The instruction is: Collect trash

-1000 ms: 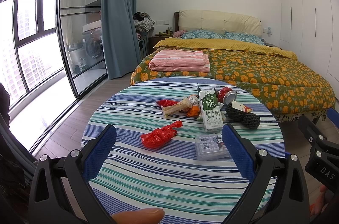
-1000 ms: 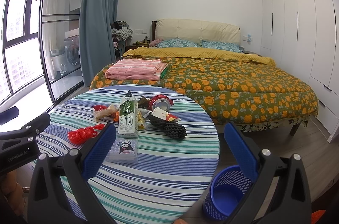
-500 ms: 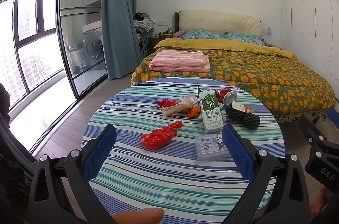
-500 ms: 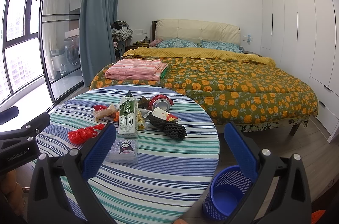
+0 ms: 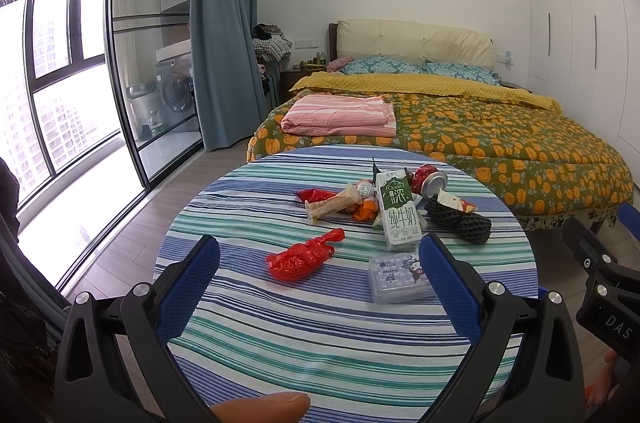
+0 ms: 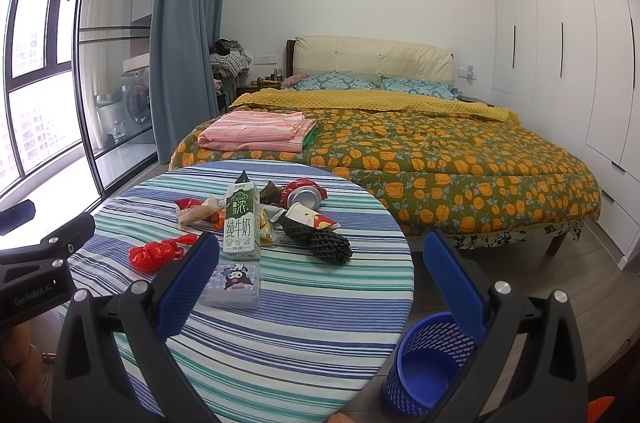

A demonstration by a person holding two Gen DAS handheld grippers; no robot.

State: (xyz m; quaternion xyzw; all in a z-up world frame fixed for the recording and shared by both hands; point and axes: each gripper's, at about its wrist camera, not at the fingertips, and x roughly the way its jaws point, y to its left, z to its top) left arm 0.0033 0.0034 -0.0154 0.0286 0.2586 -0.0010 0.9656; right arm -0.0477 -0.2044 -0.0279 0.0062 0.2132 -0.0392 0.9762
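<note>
Trash on striped table [image 5: 280,335]: milk carton [image 5: 398,213], red bag [image 5: 302,257], can [image 6: 304,195]; my left gripper [image 5: 318,283] and right gripper [image 6: 320,283] gape wide, empty, blue bin [image 6: 424,367] beside table.

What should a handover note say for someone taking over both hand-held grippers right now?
Left hand-held gripper: open, empty, above the near table edge.
Right hand-held gripper: open, empty, at the table's right edge.
On the round striped table: crumpled red plastic bag, clear plastic box, green-and-white milk carton, black foam net, crushed red can, snack wrappers.
Blue mesh bin on the floor, looks empty.
Done: nothing. Left: everything.
</note>
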